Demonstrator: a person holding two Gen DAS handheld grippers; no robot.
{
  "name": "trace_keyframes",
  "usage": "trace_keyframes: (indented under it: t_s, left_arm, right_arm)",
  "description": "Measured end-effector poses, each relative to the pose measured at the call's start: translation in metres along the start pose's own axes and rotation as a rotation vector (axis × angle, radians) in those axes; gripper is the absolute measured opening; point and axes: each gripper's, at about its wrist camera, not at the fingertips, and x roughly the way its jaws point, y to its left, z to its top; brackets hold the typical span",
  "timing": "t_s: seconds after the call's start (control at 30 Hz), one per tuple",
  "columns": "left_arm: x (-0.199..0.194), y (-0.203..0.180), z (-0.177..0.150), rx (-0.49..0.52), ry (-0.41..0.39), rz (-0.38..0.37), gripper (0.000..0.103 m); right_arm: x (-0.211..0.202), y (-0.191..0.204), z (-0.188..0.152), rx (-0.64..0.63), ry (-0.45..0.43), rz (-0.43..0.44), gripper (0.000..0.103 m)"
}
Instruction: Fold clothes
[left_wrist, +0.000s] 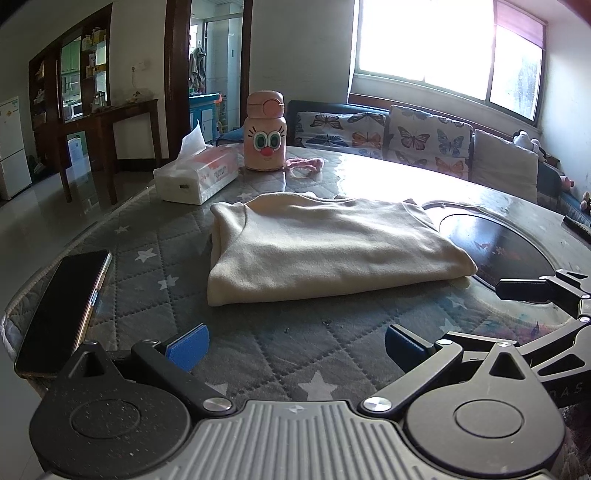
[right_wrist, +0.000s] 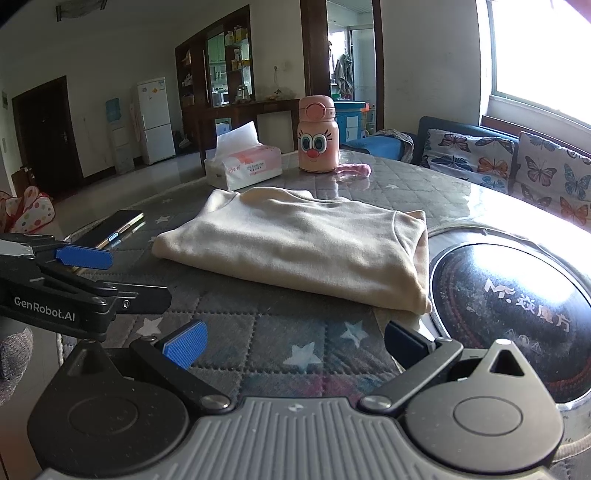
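Observation:
A cream garment (left_wrist: 325, 251) lies folded into a flat rectangle on the quilted star-pattern table cover (left_wrist: 155, 236); it also shows in the right wrist view (right_wrist: 295, 243). My left gripper (left_wrist: 295, 345) is open and empty, a little short of the garment's near edge. My right gripper (right_wrist: 295, 343) is open and empty, just in front of the garment's near right corner. The left gripper's fingers (right_wrist: 85, 256) show at the left of the right wrist view. The right gripper's finger (left_wrist: 524, 288) shows at the right of the left wrist view.
A phone (left_wrist: 62, 306) lies at the table's left edge. A tissue pack (left_wrist: 199, 173), a pink cartoon-face bottle (left_wrist: 266, 133) and a pink strap (left_wrist: 306, 164) sit behind the garment. A round black glass hob (right_wrist: 517, 302) is set into the table on the right. A butterfly-cushion sofa (left_wrist: 424, 140) stands beyond.

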Motion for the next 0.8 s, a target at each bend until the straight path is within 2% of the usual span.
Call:
trace_keyframes:
  t_s: [0.8]
  left_arm:
    - [0.0016,-0.0078,-0.0030,0.027,0.006,0.006,0.103]
  right_arm:
    - [-0.0039,-0.0040,-0.0054,0.023,0.011,0.002,0.103]
